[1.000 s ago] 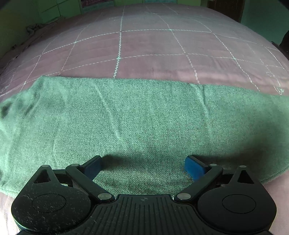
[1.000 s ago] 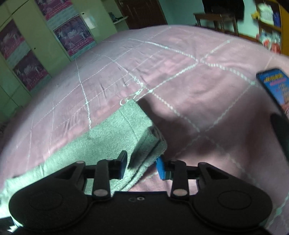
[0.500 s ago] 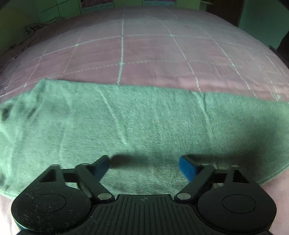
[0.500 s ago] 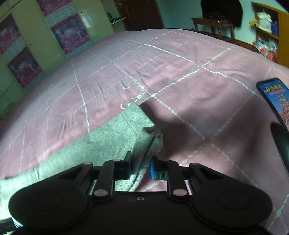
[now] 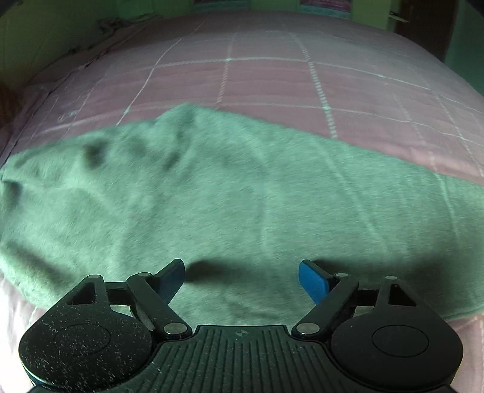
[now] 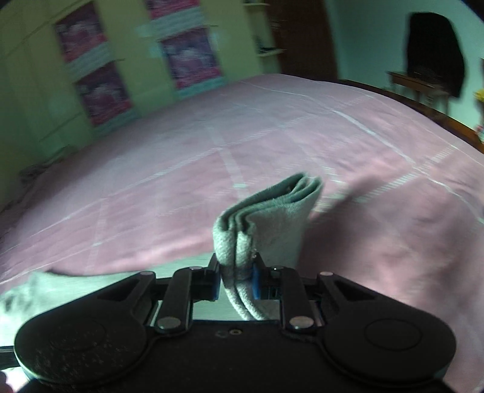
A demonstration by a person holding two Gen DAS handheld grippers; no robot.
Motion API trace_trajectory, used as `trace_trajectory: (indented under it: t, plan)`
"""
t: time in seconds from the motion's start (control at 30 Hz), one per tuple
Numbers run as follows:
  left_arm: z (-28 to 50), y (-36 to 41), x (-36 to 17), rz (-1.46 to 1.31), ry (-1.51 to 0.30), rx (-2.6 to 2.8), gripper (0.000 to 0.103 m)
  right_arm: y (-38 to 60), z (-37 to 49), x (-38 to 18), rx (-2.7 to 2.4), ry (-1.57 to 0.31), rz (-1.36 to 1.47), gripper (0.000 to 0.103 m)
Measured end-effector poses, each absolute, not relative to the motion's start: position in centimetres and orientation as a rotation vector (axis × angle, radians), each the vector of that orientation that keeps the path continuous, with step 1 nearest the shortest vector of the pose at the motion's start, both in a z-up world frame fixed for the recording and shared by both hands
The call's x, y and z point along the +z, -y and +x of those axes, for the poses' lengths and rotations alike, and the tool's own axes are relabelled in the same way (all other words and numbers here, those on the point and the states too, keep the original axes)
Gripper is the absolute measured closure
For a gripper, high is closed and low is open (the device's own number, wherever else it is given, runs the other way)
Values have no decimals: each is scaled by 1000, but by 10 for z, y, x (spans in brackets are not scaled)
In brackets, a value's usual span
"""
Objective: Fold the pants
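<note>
Green pants [image 5: 242, 193] lie folded lengthwise across a pink quilted bed [image 5: 266, 75]. My left gripper [image 5: 242, 276] is open, its blue fingertips spread just above the near part of the fabric, holding nothing. My right gripper [image 6: 236, 276] is shut on the layered end of the pants [image 6: 269, 217], which stands lifted above the bed in the right wrist view. More of the pants [image 6: 99, 287] trails down to the lower left there.
Green wardrobe doors with pink posters [image 6: 190, 57] stand beyond the bed. A dark door [image 6: 302, 36] and a wooden table [image 6: 420, 84] are at the far right. Rumpled bedding [image 5: 112, 27] lies at the bed's far left edge.
My right gripper closed on the end of the pants and lifted it off the bed. My left gripper stayed open and shifted left along the fabric.
</note>
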State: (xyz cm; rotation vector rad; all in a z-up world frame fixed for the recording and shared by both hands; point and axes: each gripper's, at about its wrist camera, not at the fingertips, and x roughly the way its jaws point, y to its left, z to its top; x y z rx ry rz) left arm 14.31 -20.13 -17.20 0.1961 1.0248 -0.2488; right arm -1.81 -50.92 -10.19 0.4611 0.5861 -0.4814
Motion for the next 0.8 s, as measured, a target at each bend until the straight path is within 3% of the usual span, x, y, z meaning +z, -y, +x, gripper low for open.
trace_trajectory:
  t: [0.3,0.47,0.53,0.7,0.8]
  plan:
    - [155,140,-160,0,-1042,-206,20,376,62,-109,-111,-633,409,84]
    - [160,125,-164,-155,-1125,-255,20,336,94,-165,-52,-843,408,58]
    - [159,128,-165,-196,-1145,-286,19,338,88,-165,-23,-821,417,50]
    - [157,149,-167,-275,-1186,-355,19,355,61,-133,-27,-715,455,50]
    - [154,162,-172,-316,-1213,-390,19,375,40,-119,-77,-650,473,42]
